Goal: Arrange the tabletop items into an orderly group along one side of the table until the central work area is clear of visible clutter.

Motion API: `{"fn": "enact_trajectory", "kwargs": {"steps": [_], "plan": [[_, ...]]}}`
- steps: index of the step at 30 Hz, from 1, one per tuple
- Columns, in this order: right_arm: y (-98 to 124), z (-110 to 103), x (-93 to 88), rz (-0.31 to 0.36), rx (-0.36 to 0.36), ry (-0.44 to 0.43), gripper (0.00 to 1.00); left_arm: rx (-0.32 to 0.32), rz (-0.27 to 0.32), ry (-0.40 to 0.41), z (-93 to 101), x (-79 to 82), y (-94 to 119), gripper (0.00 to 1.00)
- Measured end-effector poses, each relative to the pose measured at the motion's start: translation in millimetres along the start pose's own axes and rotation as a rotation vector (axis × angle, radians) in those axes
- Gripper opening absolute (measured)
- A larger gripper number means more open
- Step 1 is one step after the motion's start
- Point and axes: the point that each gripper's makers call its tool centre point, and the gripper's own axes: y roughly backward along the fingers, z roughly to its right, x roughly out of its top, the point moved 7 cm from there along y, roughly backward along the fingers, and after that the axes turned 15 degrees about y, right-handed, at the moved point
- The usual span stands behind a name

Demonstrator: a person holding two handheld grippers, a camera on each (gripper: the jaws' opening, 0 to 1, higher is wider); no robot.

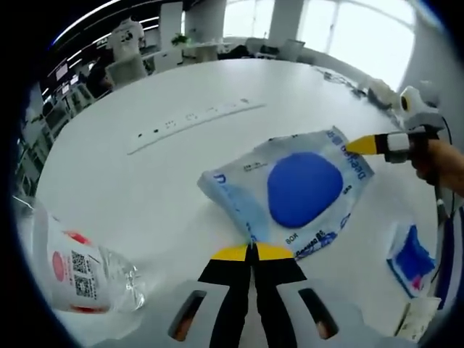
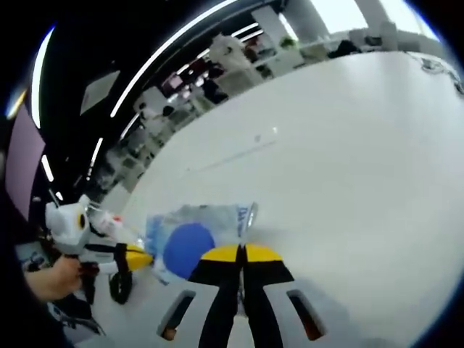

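Observation:
A soft white packet with a big blue oval [image 1: 304, 188] lies in the middle of the white table [image 1: 130, 188]. My left gripper [image 1: 253, 248] is shut on its near edge. My right gripper [image 1: 357, 145] comes in from the right, held by a hand, with its yellow tips pinching the packet's far corner. In the right gripper view the packet [image 2: 187, 243] sits just left of my right gripper [image 2: 241, 250], whose jaws are closed on its crinkled end. The left gripper [image 2: 143, 258] holds the opposite side.
A clear plastic bottle with a red and white label [image 1: 83, 272] lies on its side at the lower left. A small blue and white packet [image 1: 409, 255] and another paper item [image 1: 415, 319] rest at the right. A long socket strip [image 1: 196, 119] runs across the table; cables [image 1: 348, 80] lie at the far edge.

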Motion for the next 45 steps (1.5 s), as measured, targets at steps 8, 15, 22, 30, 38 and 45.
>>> {"fn": "enact_trajectory", "kwargs": {"steps": [8, 15, 22, 30, 38, 45], "plan": [[-6.6, 4.0, -1.0, -0.01, -0.003, 0.018, 0.0, -0.002, 0.003, 0.027, -1.9, 0.5, -0.8, 0.01], [-12.4, 9.1, -2.6, -0.026, -0.002, 0.025, 0.0, -0.004, 0.006, 0.068, -3.5, -1.7, -1.8, 0.01], [-14.4, 13.1, -5.0, -0.029, -0.006, 0.018, 0.0, -0.022, 0.042, 0.177, -7.0, -6.1, -2.0, 0.01], [-17.6, 14.4, -6.0, -0.034, -0.009, 0.031, 0.0, -0.025, 0.081, 0.259, -5.5, -11.7, 0.1, 0.01], [-20.3, 14.2, -7.0, -0.047, -0.024, 0.047, 0.0, -0.032, 0.089, 0.321, -3.9, -13.9, 2.4, 0.01], [-21.0, 14.6, -6.8, -0.048, -0.028, 0.071, 0.0, -0.029, 0.092, 0.34, -2.2, -14.5, 3.4, 0.01]]}}
